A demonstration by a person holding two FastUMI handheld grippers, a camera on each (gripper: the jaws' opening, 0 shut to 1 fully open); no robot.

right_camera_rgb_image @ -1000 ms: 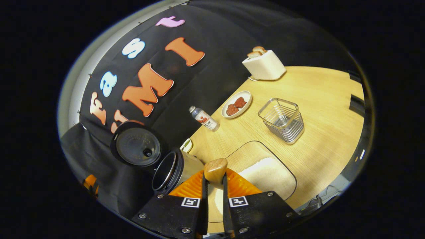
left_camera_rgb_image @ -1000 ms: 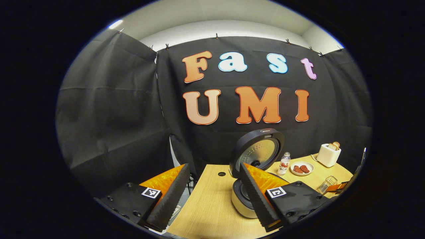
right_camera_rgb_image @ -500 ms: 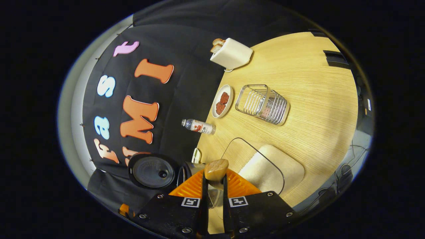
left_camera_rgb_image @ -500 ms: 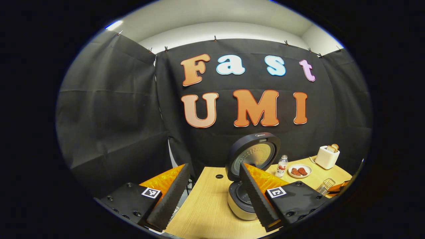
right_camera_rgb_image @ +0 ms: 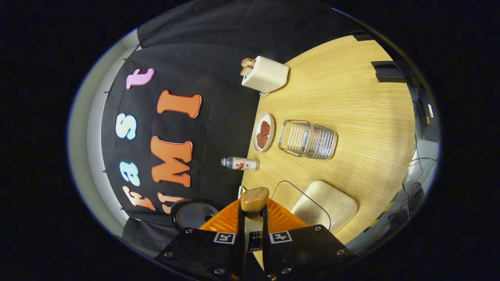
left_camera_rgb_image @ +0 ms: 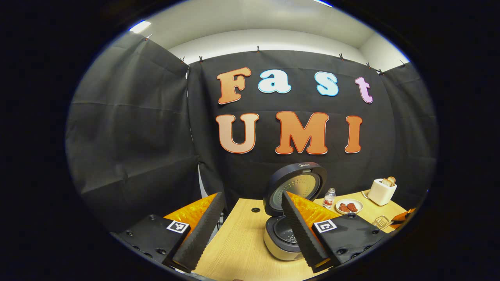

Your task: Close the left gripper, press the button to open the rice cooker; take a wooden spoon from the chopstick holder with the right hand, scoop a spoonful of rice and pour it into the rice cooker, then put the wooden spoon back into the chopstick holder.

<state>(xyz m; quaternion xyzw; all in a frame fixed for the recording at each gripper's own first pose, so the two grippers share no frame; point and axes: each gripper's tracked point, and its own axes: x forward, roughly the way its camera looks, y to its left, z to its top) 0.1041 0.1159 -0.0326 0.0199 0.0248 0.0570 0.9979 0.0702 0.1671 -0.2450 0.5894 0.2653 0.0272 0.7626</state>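
Since a second ago the right gripper view has rolled further, so the table now runs up the frame, and the rice cooker has slid down until its lid is mostly behind the fingers; in the left gripper view the cooker sits lower and smaller. Right gripper [right_camera_rgb_image: 253, 212] is clamped on the wooden spoon [right_camera_rgb_image: 254, 199], both fingers pressing its handle, rounded end poking out just past the tips. Rice cooker lid [right_camera_rgb_image: 191, 214] peeks out just left of the fingers, edge only. Taking the rice tray [right_camera_rgb_image: 324, 203] as reference: it lies just right of the spoon, clear rim, rice heaped toward the table's near edge. Beyond it, the wire chopstick holder [right_camera_rgb_image: 308, 139] stands apart, open table [right_camera_rgb_image: 363, 117] all round it. Plate [right_camera_rgb_image: 263, 132] and bottle [right_camera_rgb_image: 240, 163] line the wall edge; toaster [right_camera_rgb_image: 265, 75] is farthest, well apart. Left gripper [left_camera_rgb_image: 250, 226] has jaws spread wide, holding nothing. Between its fingers is bare tabletop, with the rice cooker [left_camera_rgb_image: 283, 238] partly behind the right finger, lid [left_camera_rgb_image: 297, 187] up, pot exposed.
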